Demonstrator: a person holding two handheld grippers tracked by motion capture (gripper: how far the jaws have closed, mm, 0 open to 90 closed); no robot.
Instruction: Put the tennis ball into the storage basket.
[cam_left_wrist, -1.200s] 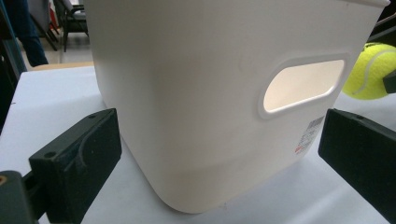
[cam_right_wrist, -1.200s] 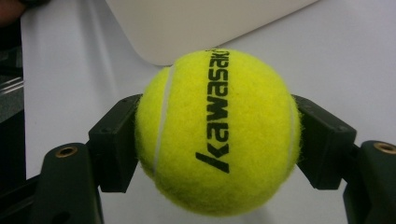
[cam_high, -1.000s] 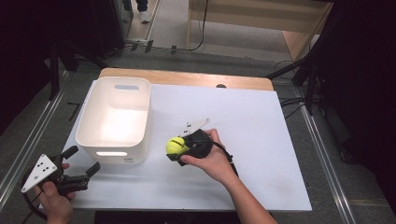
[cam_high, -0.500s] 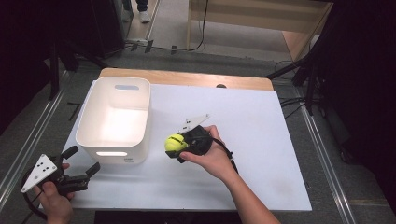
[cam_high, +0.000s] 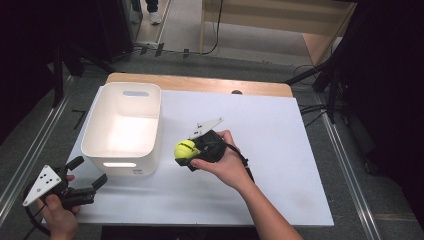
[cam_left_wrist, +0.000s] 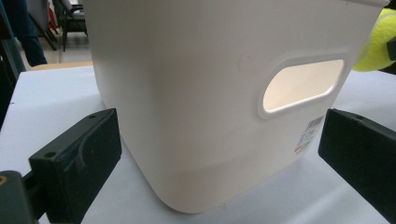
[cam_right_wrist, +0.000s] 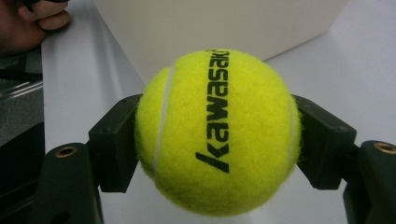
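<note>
Flat white tabletop (cam_high: 280, 150): smooth, hard, a bit shiny. Could let a dropped ball bounce and roll far, even off the edge.

Deep white plastic bin (cam_high: 122, 130) with rounded corners and a slot handle (cam_left_wrist: 301, 85) cut in its side: smooth, light, open on top, nothing seen inside. Sits on the tabletop at about 9 o'clock from the ball, just beside it. Might slide or tip if bumped on its wall. Tall rim could knock the ball loose if carried over too low.

Left gripper (cam_high: 80, 187), black, at 7 o'clock from the bin: jaws spread wide, holding nothing, pointed at the bin's near wall. Could poke the bin by mistake.

Right gripper (cam_right_wrist: 215, 140), black: jaws clenched on the ball, one flat pad (cam_right_wrist: 116, 144) on each side.

Fuzzy yellow-green tennis ball (cam_high: 184, 149) with black letters and a pale curved seam: round, soft, squishy, held just above the tabletop. Round shape between flat pads could slip or pop out if the squeeze goes weak or the hand jerks.
</note>
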